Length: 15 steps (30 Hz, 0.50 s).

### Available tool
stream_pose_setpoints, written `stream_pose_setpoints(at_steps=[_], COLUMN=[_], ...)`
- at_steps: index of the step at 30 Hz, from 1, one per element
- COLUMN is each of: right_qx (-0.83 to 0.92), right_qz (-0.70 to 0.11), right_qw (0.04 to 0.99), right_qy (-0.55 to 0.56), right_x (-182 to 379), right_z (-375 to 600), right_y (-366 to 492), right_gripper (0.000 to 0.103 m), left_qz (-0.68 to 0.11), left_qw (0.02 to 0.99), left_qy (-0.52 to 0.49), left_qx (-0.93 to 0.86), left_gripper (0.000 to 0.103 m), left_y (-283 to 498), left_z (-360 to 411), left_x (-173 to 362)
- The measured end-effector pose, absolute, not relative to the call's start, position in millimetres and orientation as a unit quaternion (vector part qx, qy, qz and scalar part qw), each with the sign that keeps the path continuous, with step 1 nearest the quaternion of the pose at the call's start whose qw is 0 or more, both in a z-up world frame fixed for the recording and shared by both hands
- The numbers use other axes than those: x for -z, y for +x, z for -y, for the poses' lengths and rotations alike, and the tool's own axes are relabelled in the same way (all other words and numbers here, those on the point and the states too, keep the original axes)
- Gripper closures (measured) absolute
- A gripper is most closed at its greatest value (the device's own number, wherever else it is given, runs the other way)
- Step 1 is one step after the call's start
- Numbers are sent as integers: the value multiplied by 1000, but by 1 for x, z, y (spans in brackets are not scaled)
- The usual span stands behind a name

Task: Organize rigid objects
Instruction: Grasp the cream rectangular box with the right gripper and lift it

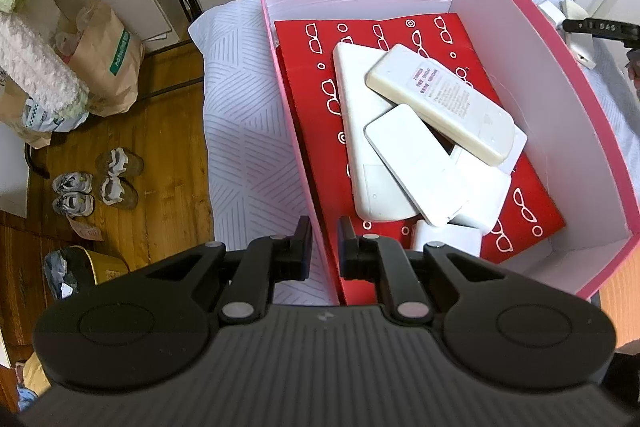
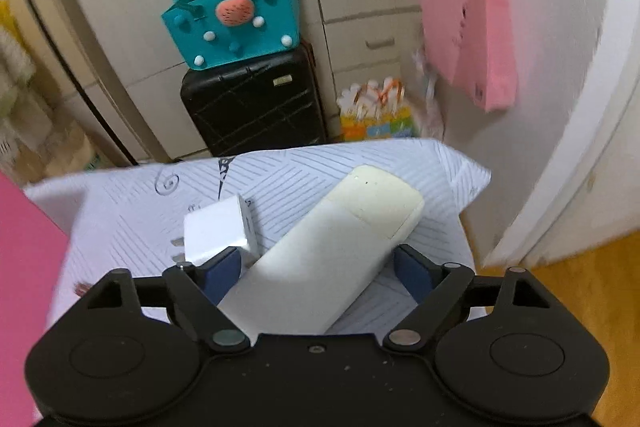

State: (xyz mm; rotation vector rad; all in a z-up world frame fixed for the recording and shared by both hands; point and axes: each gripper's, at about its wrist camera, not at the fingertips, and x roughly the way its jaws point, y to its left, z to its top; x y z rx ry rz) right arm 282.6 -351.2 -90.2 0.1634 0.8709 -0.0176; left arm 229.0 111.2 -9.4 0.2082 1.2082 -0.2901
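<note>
On the tabletop [image 2: 120, 223], the pink box [image 1: 580, 99] is clamped at its wall by the left gripper [image 1: 324, 243], fingers clenched. Right gripper [image 2: 318, 267]: fingers released, straddling the cream remote [image 2: 332, 251] beside a white charger [image 2: 216, 231]. Step: pickup. Next, probably close, lift, deposit in box.

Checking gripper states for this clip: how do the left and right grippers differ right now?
The left gripper is shut, clamped on the pink box wall near its corner; the right gripper stands open. The left one holds that wall, while the right one has a cream remote lying between its fingers on the patterned cloth, the pads not pressing it. Both point downward and have the same black build.
</note>
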Motion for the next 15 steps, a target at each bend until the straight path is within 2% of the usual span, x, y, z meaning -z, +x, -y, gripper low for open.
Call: stream_pose_setpoints(at_steps=[3,5,15], right_qx=[-2,-10,-48], right_qz=[-414,-416,-444], right_qw=[908,908,894], right_qy=[59,44,32], right_x=[85,80,68], right_z=[347,344,328], right_y=[277,271,230], right_gripper=[31,36,38], left_qz=[-564,-562,-559], left_qw=[807,808,808], left_qy=[102,105,107], left_qx=[139,141,152], left_gripper=[93,93,93], left_y=[228,228,227], left_z=[-111,-110,-111], left_x=[10,10,9])
